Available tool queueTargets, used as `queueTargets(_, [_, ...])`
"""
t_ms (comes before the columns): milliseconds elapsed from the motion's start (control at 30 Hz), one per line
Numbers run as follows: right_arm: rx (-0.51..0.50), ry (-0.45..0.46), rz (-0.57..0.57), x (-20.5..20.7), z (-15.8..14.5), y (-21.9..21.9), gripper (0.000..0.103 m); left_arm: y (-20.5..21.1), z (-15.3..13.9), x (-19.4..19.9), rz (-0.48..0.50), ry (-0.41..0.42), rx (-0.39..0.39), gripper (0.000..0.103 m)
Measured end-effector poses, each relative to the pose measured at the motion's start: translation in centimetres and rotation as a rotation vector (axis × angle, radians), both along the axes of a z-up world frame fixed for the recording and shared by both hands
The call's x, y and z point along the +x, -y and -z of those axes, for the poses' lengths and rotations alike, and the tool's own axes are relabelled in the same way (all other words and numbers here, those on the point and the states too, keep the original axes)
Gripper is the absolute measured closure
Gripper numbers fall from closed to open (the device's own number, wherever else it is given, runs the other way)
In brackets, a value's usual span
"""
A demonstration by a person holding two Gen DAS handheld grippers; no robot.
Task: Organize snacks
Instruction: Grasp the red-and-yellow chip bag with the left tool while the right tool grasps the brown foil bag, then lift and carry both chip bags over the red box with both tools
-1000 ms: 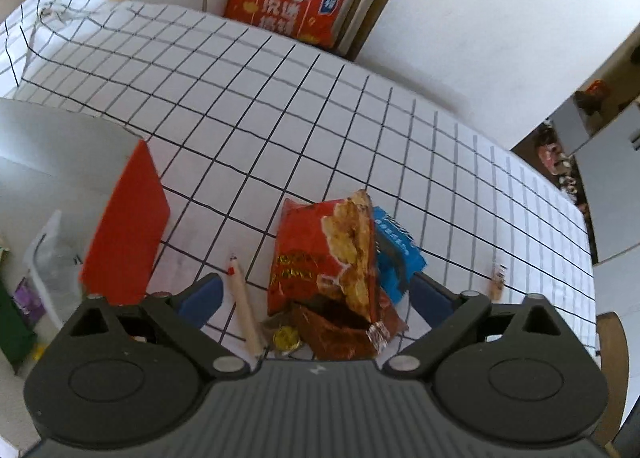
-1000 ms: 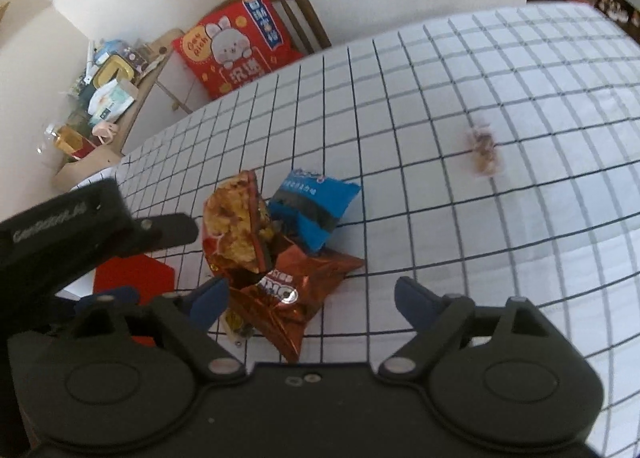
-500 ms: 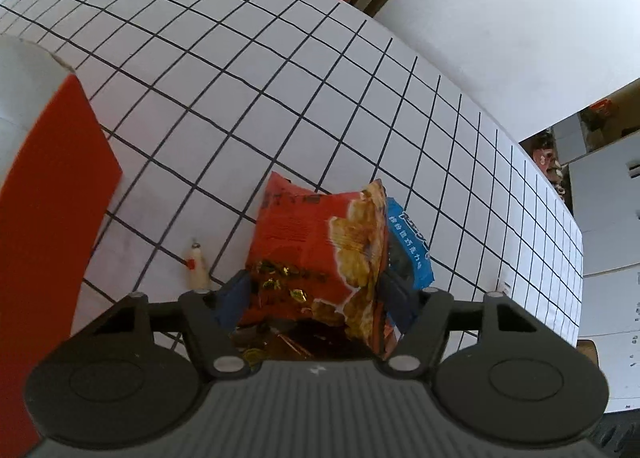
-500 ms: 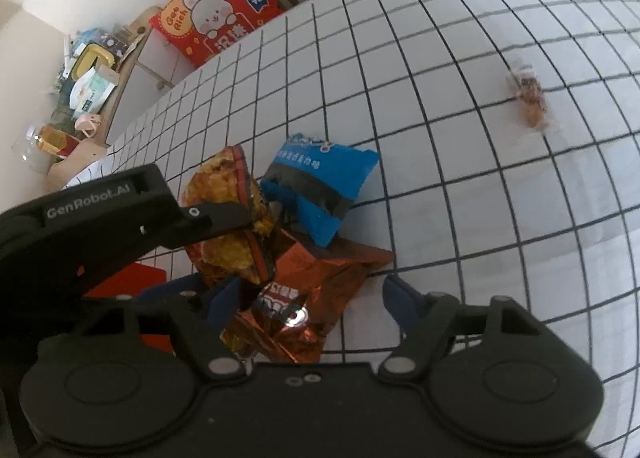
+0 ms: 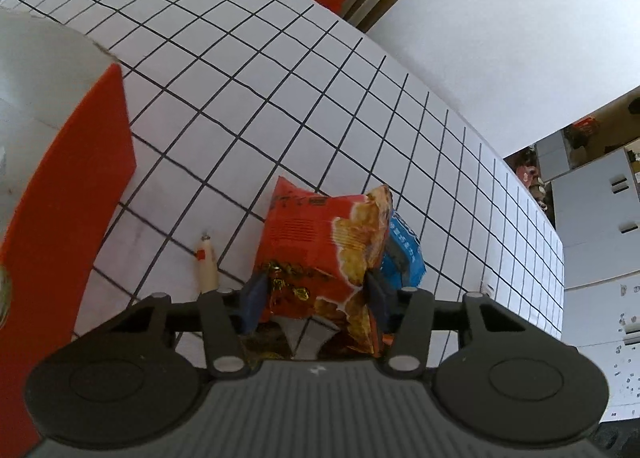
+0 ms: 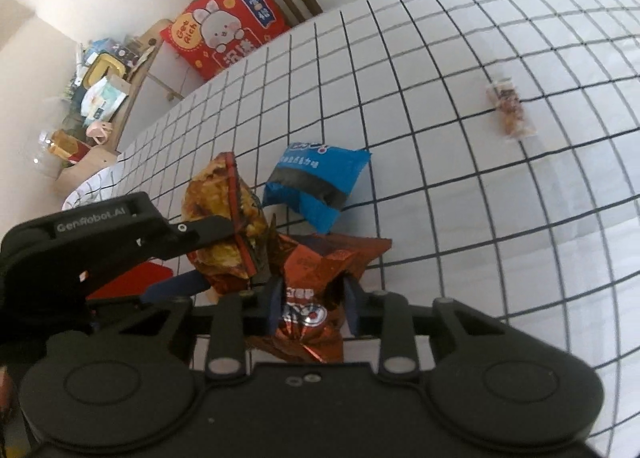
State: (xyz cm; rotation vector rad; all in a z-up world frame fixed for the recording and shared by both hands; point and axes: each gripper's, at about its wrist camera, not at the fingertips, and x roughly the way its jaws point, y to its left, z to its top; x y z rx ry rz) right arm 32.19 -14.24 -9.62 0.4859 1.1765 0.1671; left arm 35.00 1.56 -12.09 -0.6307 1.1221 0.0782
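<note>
My left gripper is shut on a red chip bag, which stands up on edge between the blue pads; the bag also shows in the right wrist view. My right gripper is shut on a dark red foil snack bag lying just right of the chip bag. A blue snack packet lies on the gridded tablecloth just beyond both; it also shows in the left wrist view. A small wrapped sausage stick lies left of the chip bag.
A red-sided white box stands at the left. A small wrapped snack lies far right on the cloth. A wooden chair with a red rabbit cushion and a cluttered side shelf stand beyond the table edge.
Both grippers have gone from open to shut: the left closed on the red chip bag, the right moved in and closed on the dark red foil bag.
</note>
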Motion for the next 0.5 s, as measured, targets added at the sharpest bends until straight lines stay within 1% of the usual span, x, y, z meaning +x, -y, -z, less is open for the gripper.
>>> queueTargets(100, [-0.018,0.023,-0.008,-1.0,-1.3,0.2,0.074,0.1,-0.9,-1.3,0.003,0.009,-0.001,0.052])
queueTargets(333, [-0.041,0.084,-0.03,-3.8,-4.8,0.7,0.074,-0.2,-4.2,-5.8,0.002,0.047,-0.046,0.052])
queueTargets(500, [-0.026,0.121,-0.046,-5.7,-7.2,1.4,0.074,-0.5,-6.8,-9.6,0.01,0.065,-0.054,0.052])
